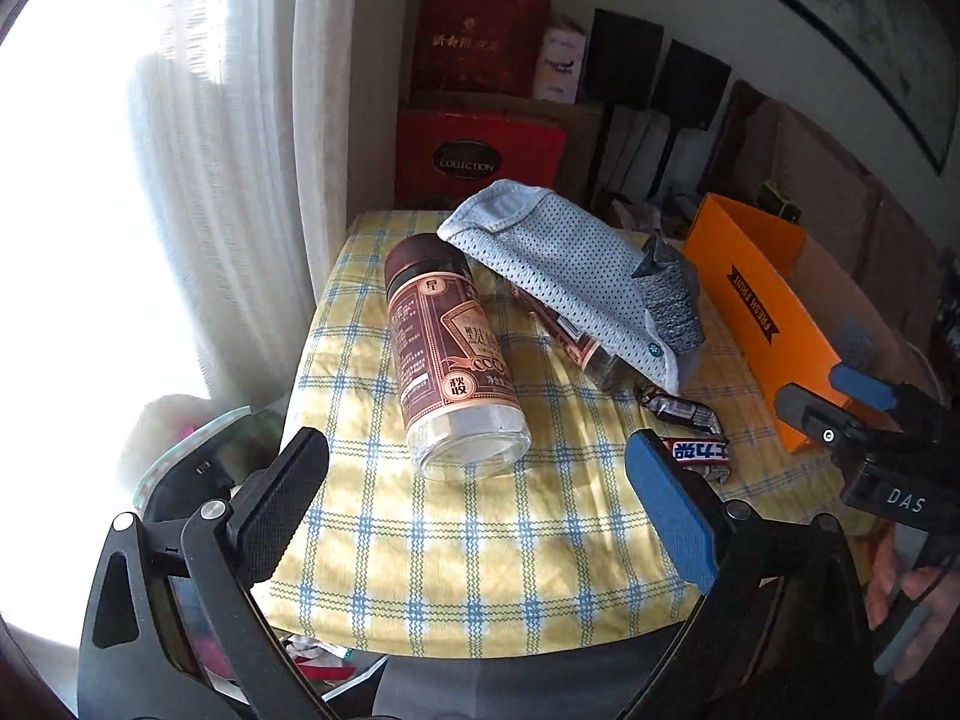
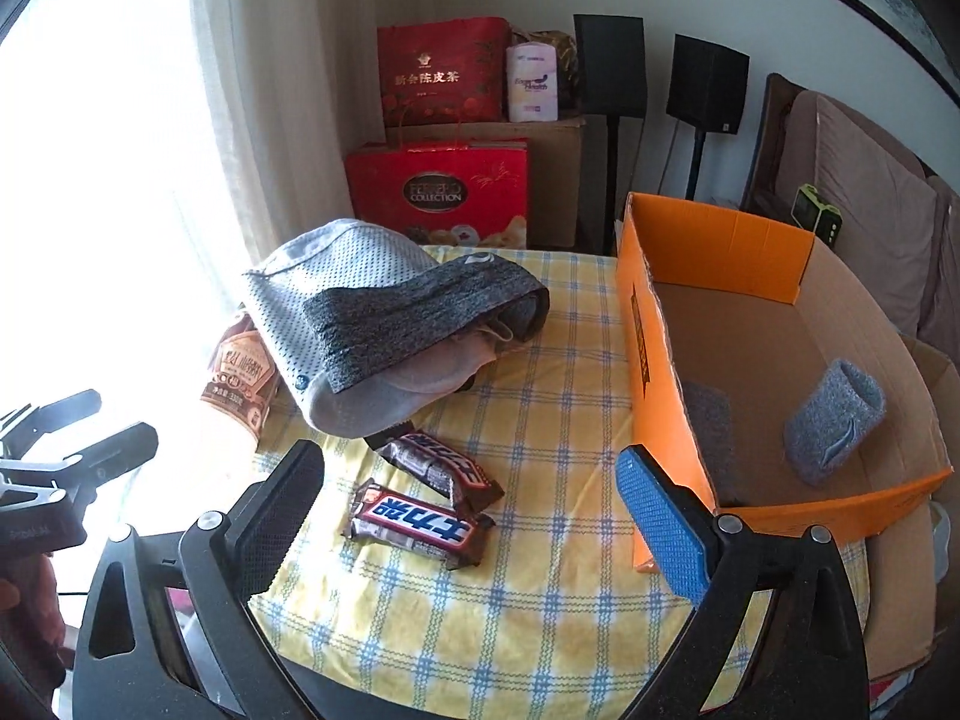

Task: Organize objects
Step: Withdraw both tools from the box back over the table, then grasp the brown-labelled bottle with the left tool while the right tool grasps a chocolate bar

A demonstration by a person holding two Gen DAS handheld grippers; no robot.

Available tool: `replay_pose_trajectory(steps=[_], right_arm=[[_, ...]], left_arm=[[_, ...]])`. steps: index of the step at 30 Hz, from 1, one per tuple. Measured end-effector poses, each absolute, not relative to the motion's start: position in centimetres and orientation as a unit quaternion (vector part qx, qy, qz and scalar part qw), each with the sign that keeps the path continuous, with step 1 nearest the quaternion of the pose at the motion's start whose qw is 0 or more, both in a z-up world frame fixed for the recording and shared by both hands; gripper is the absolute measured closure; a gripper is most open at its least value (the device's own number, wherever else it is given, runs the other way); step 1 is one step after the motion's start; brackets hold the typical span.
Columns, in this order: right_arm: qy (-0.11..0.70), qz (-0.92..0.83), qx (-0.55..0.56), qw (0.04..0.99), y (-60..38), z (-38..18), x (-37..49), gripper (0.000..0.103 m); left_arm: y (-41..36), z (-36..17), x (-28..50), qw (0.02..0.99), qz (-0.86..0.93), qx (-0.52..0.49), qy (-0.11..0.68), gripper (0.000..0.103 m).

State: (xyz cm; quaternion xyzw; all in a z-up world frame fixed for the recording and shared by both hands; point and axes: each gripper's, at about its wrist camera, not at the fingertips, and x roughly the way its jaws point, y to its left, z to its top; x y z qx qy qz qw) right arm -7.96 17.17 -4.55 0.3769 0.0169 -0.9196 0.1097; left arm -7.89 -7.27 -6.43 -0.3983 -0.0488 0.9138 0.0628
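Left to right, judged for handling. The left tongs (image 1: pixel 477 495) stand wide apart with nothing between them, over the checked surface (image 1: pixel 456 570). Just ahead of them lies a brown-labelled jar (image 1: pixel 453 354) on its side, clear base toward the tongs. It looks like glass: rigid, smooth, apt to roll and break if dropped. I would grip across the labelled middle, not the slick base or the cap.

Beyond the jar and to its right, a grey mesh garment (image 1: pixel 564 276) is draped over a second bottle; soft and light, it can be pinched at any thick fold.

The right tongs (image 2: pixel 471 495) are likewise spread wide and empty. Directly ahead between their tips lie two wrapped chocolate bars (image 2: pixel 420 525), the nearer one closest. They are light, with a crinkly, slippery wrapper and a soft body, so a gentle pinch across the short width should do.

To the right of these tongs sits the orange box (image 2: pixel 666 396), already holding a grey wristband (image 2: pixel 834 420).
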Motion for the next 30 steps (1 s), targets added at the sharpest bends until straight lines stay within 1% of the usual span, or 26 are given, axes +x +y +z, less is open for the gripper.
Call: replay_pose_trajectory(steps=[2, 9, 11, 12, 13, 14, 16, 19, 23, 25, 30], right_arm=[[0.015, -0.915, 0.386, 0.116, 17.1, -5.2, -8.1, 0.013], [0.014, -0.905, 0.406, 0.124, 16.9, -6.9, -8.3, 0.021], [0.015, -0.902, 0.412, 0.127, 16.8, -7.2, -8.3, 0.028], [0.015, -0.9, 0.415, 0.129, 16.8, -7.4, -8.3, 0.029], [0.015, -0.898, 0.419, 0.134, 16.8, -7.6, -8.4, 0.033], [0.015, -0.895, 0.424, 0.14, 16.7, -7.9, -8.5, 0.04], [0.016, -0.889, 0.434, 0.145, 16.6, -8.4, -8.8, 0.047], [0.015, -0.885, 0.443, 0.143, 16.6, -9.0, -9.2, 0.048], [0.011, -0.883, 0.449, 0.139, 16.7, -9.5, -10.0, 0.048], [0.019, -0.883, 0.45, 0.133, 16.6, -9.7, -10.5, 0.048], [0.037, -0.878, 0.457, 0.137, 16.1, -10.2, -12.1, 0.048]], left_arm=[[-7.6, -6.5, -8.1, 0.061, 0.914, -0.398, -0.055, 0.005], [-8.1, -7.4, -10.9, 0.054, 0.907, -0.411, -0.07, 0.005], [-8.0, -7.9, -12.0, 0.051, 0.904, -0.419, -0.069, 0.009], [-7.9, -8.3, -12.5, 0.048, 0.901, -0.425, -0.068, 0.009], [-7.9, -8.6, -13.0, 0.044, 0.899, -0.431, -0.067, 0.01], [-7.8, -8.9, -13.4, 0.044, 0.897, -0.434, -0.068, 0.01], [-7.7, -9.4, -14.2, 0.046, 0.894, -0.44, -0.071, 0.01], [-7.7, -10.1, -15.1, 0.045, 0.888, -0.451, -0.074, 0.014], [-7.8, -11.0, -16.3, 0.043, 0.881, -0.465, -0.076, 0.015], [-7.8, -11.4, -16.8, 0.047, 0.877, -0.472, -0.08, 0.016], [-8.1, -12.1, -18.0, 0.048, 0.869, -0.485, -0.086, 0.016]])
